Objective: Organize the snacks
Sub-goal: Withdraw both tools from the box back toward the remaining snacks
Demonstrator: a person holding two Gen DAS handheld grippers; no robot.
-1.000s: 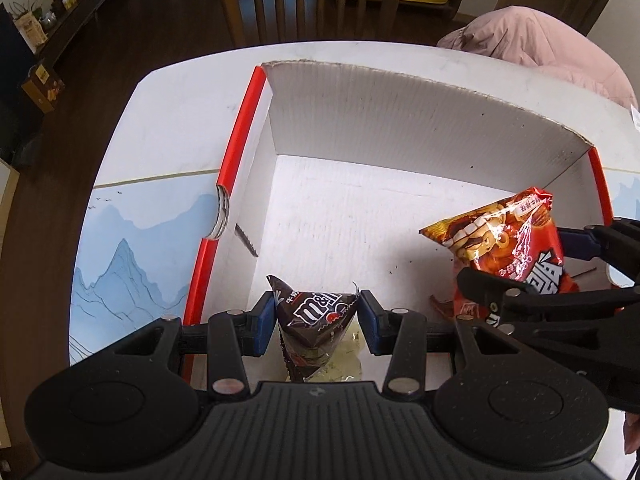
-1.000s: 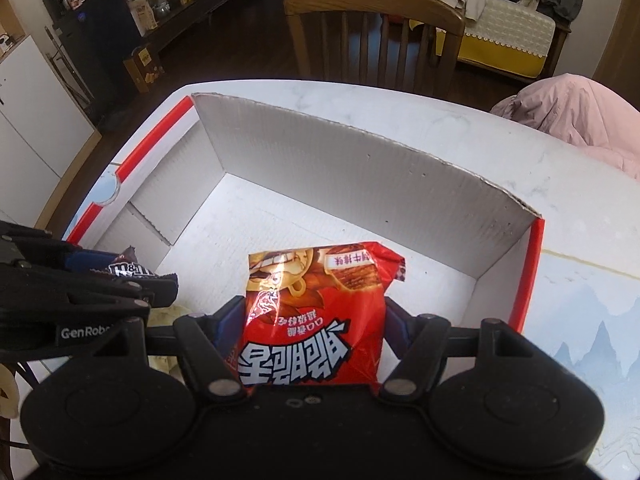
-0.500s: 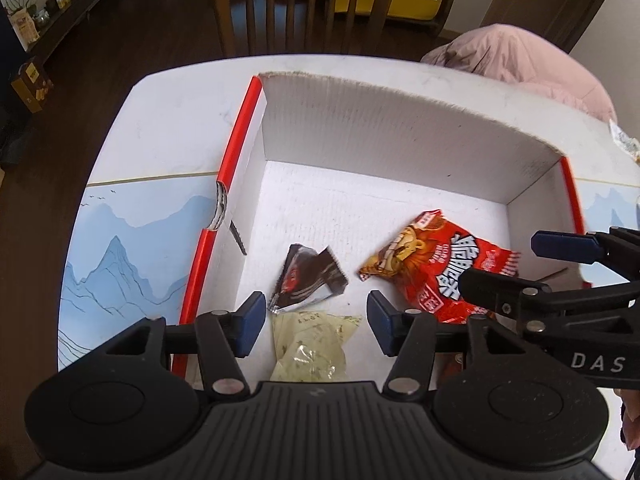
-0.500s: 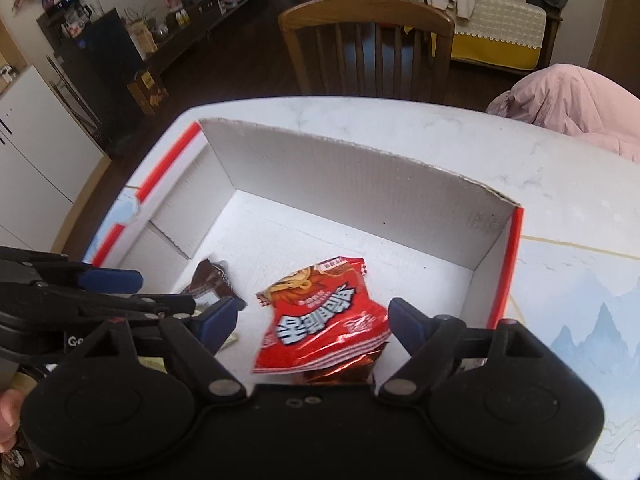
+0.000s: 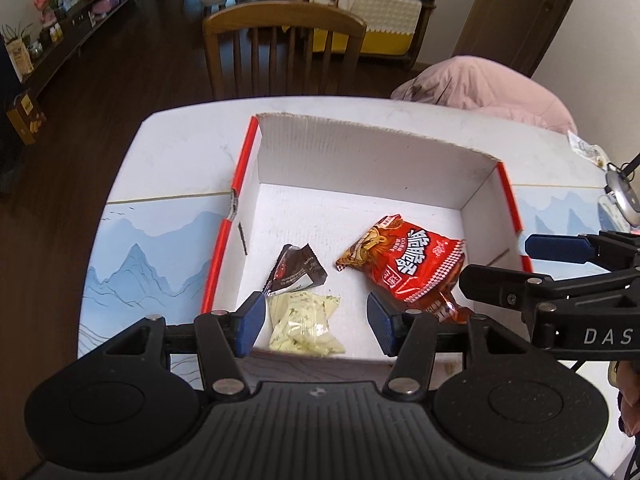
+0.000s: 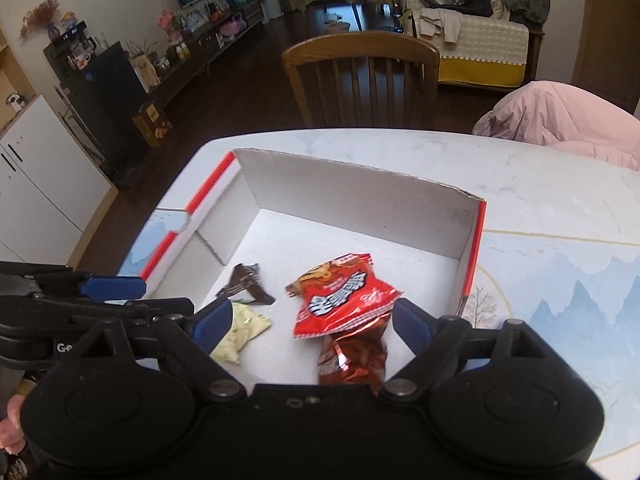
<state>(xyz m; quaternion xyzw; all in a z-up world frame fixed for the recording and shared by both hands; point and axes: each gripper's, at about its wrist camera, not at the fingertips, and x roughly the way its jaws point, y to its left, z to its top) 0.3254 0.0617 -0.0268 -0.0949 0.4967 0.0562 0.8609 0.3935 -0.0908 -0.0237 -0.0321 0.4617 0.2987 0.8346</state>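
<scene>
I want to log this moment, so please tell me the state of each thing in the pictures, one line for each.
Left tool: open, holding nothing.
Right tool: open, holding nothing.
Cardboard box: open on top, on the table.
Red snack bag: sealed, lying in the box.
Dark candy packet: lying in the box.
Pale yellow packet: sealed, lying in the box.

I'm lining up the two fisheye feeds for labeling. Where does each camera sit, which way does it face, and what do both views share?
Left wrist: sits behind the open left tongs, looking down into the cardboard box; the right tongs cross its right edge.
Right wrist: sits behind the open right tongs, facing the same box from further right; the left tongs enter at left.
Shared: the red snack bag, dark packet, pale yellow packet, wooden chair.
</scene>
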